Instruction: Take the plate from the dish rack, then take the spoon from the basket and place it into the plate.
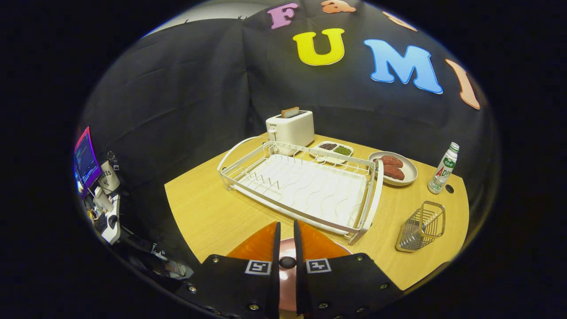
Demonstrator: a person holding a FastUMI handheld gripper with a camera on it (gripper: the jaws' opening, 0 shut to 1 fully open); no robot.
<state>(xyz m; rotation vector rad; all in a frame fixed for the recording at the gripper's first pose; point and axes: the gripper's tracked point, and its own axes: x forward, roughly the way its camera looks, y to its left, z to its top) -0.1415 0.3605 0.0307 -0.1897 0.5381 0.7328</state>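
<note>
Biggest risk from here, I reckon: the spoon point(287, 262) slips or twists on the way out, since only its dark handle end is caught. The gripper point(286, 241) has its jaws nearly pressed together, pinching that handle, right over the pink plate point(288, 288). The rack point(305, 186) sits empty beyond, and the basket point(421, 226) off to the right.

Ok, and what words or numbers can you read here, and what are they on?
Toaster: a small brand mark on its front, too blurred to read.
Bottle: the label print is too small to read.
Mug off the table's edge: letters too blurred to read.
Gripper, fingers close together over the pink plate: square code marks, no words.
</note>
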